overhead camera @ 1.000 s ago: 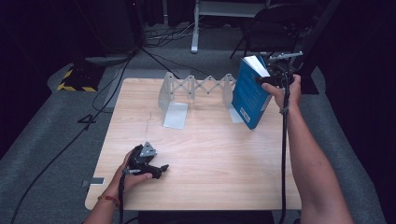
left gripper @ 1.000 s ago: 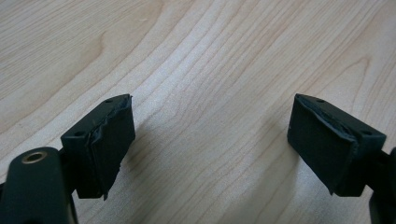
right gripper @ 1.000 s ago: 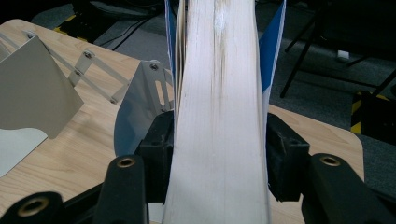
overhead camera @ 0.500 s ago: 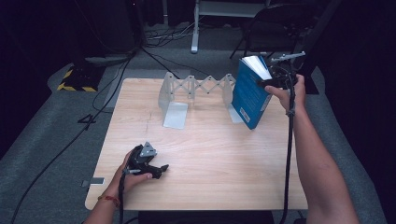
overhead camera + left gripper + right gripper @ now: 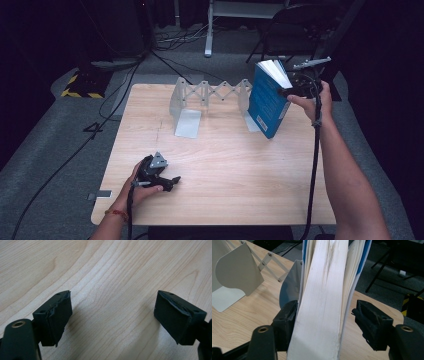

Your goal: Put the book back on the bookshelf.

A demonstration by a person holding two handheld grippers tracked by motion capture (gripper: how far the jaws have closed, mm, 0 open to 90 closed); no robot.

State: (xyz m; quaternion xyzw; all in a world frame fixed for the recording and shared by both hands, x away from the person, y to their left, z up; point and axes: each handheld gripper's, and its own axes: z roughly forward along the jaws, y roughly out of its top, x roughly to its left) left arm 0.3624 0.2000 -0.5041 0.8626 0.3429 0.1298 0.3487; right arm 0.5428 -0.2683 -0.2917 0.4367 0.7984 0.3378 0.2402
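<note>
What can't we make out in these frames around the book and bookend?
- Blue book: cover text too small in the high view.
- Book's base and how it rests: cut off by the bottom edge in the right gripper view.
- Right-hand plate of the expanding bookend: mostly hidden behind the book.
- Right gripper: jaws just been opening; left pad contact with the book unclear.
- Left gripper: open, nothing between the jaws.

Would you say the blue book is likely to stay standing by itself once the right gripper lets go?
Probably not firmly: the blue book leans on the bookend. Its pages fan loosely, so it may splay. The right gripper, whose jaws have just been opening, leaves a gap on one side.
</note>
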